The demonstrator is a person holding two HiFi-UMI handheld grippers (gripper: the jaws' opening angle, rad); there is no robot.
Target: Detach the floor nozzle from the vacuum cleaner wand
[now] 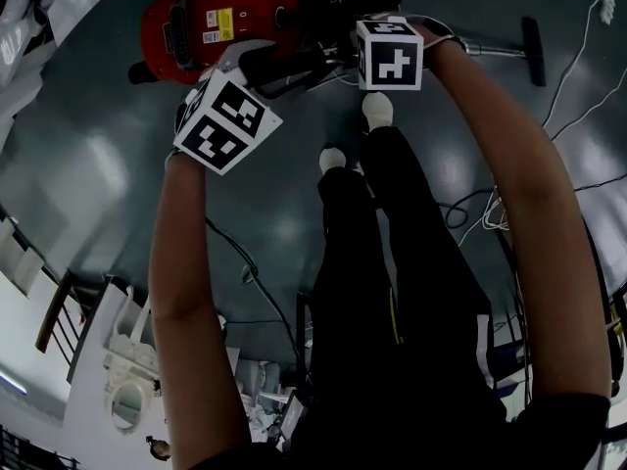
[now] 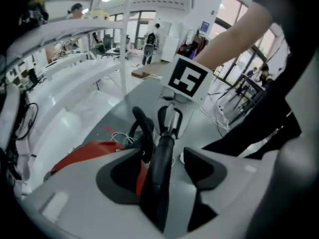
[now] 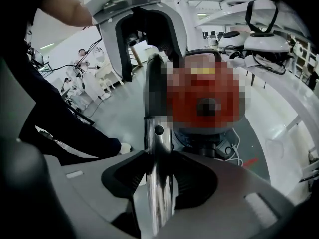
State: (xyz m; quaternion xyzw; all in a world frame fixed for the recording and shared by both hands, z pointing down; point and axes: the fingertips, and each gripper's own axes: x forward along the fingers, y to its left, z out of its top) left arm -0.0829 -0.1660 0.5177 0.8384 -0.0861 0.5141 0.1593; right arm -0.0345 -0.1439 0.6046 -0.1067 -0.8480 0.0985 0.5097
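Note:
The red vacuum cleaner [image 1: 216, 18] lies on the dark floor at the top of the head view. Its chrome wand [image 1: 495, 49] runs right to the black floor nozzle [image 1: 532, 52], which sits on the wand's end. My right gripper [image 3: 158, 183] is shut on the chrome wand [image 3: 158, 148], with both pads against the tube. My left gripper [image 2: 162, 171] stands open around the black handle tube [image 2: 160, 168]; a gap shows on the tube's right side. The black hose [image 2: 144, 126] curls beyond it.
The person's white-socked feet [image 1: 377, 111] stand just below the grippers. Loose cables [image 1: 470, 209] lie on the floor at the right. White furniture [image 1: 127, 360] stands at the lower left. In the left gripper view, people stand far off in the room.

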